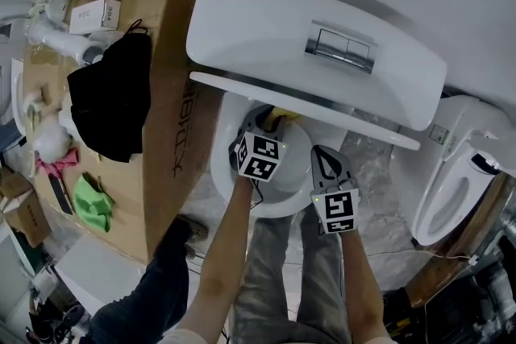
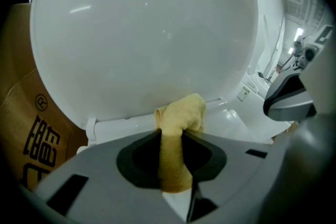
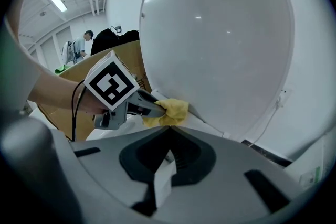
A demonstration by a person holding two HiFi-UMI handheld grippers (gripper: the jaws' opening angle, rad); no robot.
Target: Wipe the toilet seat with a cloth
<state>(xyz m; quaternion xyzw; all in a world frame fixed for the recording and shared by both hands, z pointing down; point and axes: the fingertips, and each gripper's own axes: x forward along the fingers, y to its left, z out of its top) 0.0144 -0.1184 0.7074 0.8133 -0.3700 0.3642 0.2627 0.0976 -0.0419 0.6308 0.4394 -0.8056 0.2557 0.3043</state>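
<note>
The white toilet has its lid [image 2: 147, 34] raised upright against the tank [image 1: 314, 52]. My left gripper [image 2: 176, 136] is shut on a yellow cloth [image 2: 184, 113], and the cloth's bunched end presses against the back of the seat at the foot of the lid. The head view shows this gripper [image 1: 270, 123] over the bowl [image 1: 230, 173], the cloth [image 1: 280, 117] at its tip. In the right gripper view the left gripper [image 3: 157, 107] holds the cloth [image 3: 172, 112] at the lid's [image 3: 220, 44] foot. My right gripper [image 3: 169, 129] is shut and empty, hanging just right of the bowl [image 1: 324, 153].
A cardboard box [image 1: 173, 93] stands hard against the toilet's left side, with a black bag [image 1: 113, 97] and a green cloth [image 1: 93, 201] on it. A second toilet [image 1: 459, 181] stands at the right. Clear plastic wrap [image 1: 375, 197] lies on the floor between them.
</note>
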